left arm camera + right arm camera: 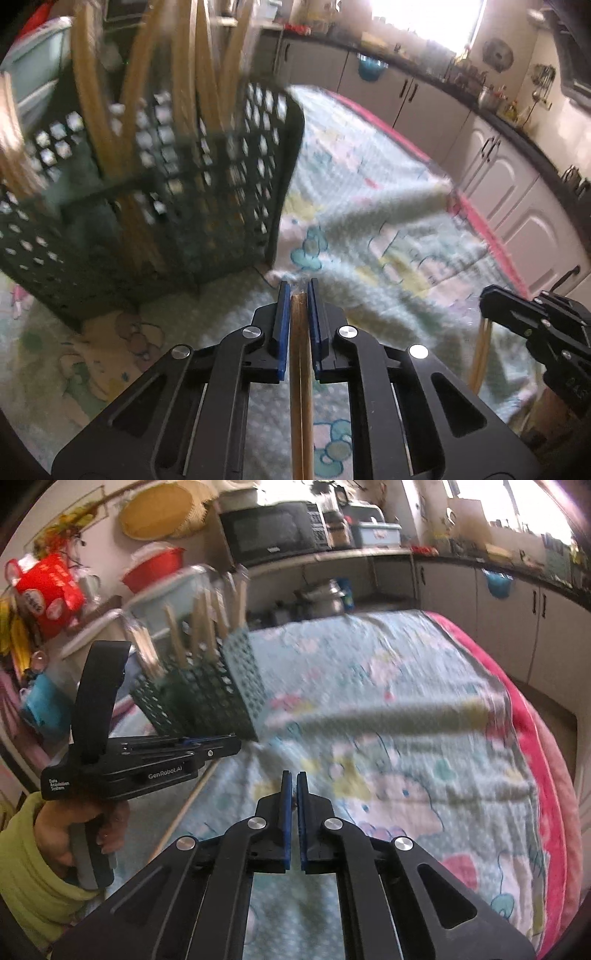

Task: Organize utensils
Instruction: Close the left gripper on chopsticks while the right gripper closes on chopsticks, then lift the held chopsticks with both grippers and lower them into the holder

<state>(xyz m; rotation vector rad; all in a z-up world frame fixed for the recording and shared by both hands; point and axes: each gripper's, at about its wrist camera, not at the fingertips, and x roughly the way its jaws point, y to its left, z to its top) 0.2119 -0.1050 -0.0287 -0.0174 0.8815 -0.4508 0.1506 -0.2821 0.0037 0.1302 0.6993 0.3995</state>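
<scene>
Both hand-held grippers (298,291) (293,781) grip chopsticks (300,369).

A table under a pastel blanket (388,709); a green basket (221,694) stands on it.

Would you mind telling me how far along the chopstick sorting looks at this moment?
Done: several wooden chopsticks already stand in the green perforated basket. In hand: the left hand-held gripper is shut on a chopstick pair; the right hand-held gripper is also closed, apparently on another pair, seen from the left wrist camera. Left: both pairs are not yet in the basket. The patterned cloth shows no other loose utensils.
</scene>
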